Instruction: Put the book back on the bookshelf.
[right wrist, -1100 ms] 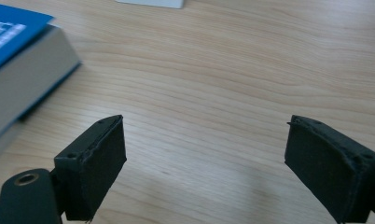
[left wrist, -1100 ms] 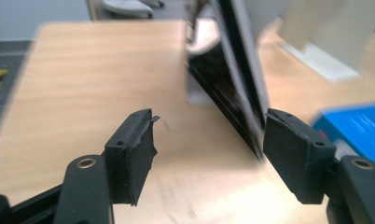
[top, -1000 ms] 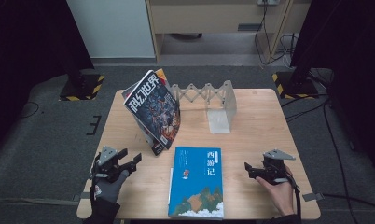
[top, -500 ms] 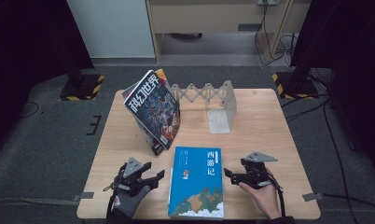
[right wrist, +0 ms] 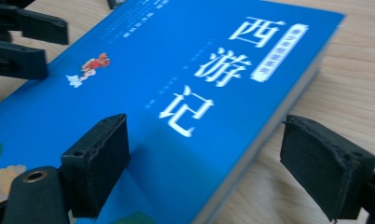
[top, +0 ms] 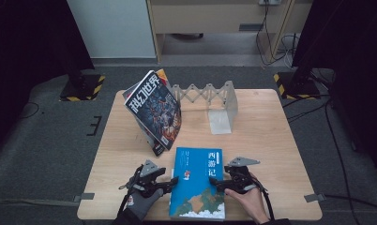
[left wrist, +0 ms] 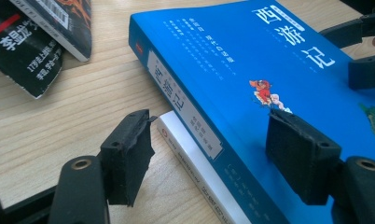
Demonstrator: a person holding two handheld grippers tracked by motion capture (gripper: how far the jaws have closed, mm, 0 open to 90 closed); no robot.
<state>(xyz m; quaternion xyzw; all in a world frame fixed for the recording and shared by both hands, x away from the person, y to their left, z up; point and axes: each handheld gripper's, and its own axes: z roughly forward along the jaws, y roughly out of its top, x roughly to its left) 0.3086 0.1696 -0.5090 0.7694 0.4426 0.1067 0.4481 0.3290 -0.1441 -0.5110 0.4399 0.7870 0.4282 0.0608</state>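
Blue book [top: 198, 183] lay flat at the near edge of the table [top: 271, 136], between the left gripper [top: 170, 183] and right gripper [top: 215, 183]. From the left gripper view, wide jaws sat across its spine side. From the right gripper view, wide jaws sat across its other long edge, gripping nothing.

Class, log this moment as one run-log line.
left gripper: open, straddling blue book spine | right gripper: open, straddling opposite edge | book: flat on table
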